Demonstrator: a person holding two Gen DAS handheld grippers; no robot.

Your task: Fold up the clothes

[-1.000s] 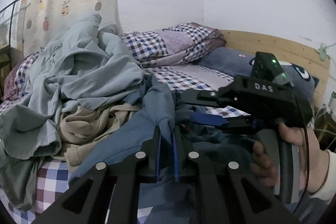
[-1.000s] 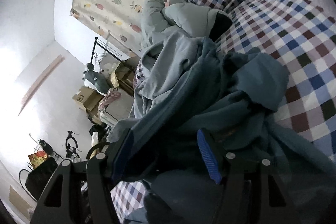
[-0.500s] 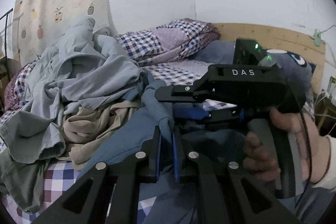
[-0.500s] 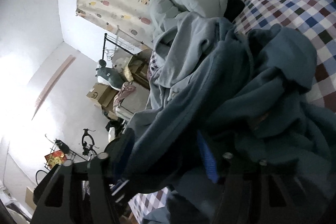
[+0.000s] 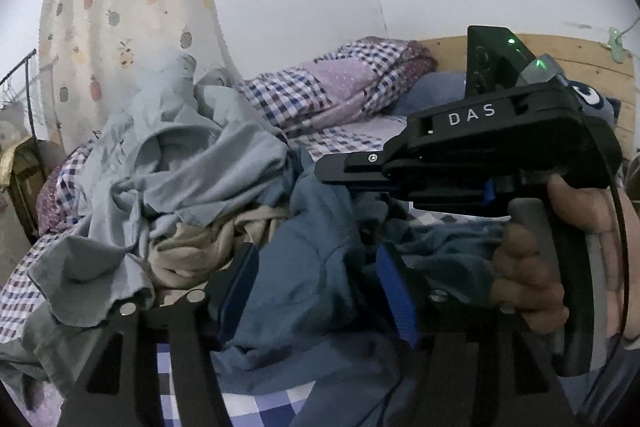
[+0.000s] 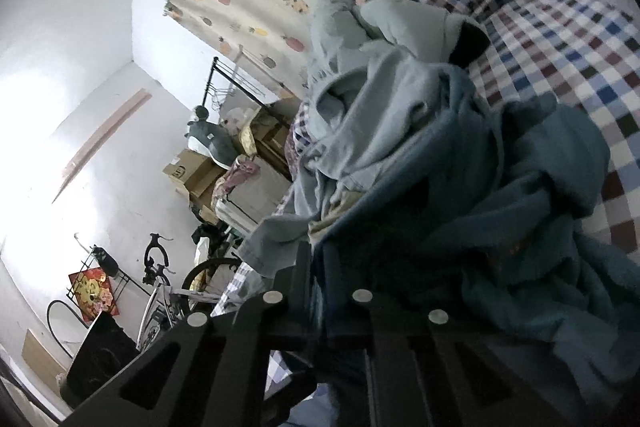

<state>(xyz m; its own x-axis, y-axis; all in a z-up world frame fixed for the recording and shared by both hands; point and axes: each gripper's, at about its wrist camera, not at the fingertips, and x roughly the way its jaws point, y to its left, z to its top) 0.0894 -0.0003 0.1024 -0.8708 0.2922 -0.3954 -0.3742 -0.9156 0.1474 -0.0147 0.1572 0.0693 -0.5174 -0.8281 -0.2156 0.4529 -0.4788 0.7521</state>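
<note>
A dark blue garment [image 5: 316, 267] lies bunched on the checked bed sheet [image 5: 256, 403]. My left gripper [image 5: 318, 287] straddles a fold of it; its jaws are opening and the blue pads [image 5: 394, 299] stand clear of the cloth. My right gripper [image 5: 332, 173], held by a hand [image 5: 532, 275], comes in from the right, shut on an edge of the same garment. In the right wrist view the right gripper [image 6: 318, 267] pinches the blue garment [image 6: 500, 207], which drapes away to the right.
A heap of pale grey-blue clothes [image 5: 180, 163] with a beige garment [image 5: 200, 247] lies left of the blue one. A checked quilt [image 5: 332, 95], a pillow and the wooden headboard [image 5: 580, 59] are behind. Cardboard boxes [image 6: 192, 171] and a bicycle [image 6: 160, 287] stand beyond the bed.
My left gripper, earlier shut on the blue cloth, has spread its jaws. My right gripper has gone from open around the blue garment to shut on it.
</note>
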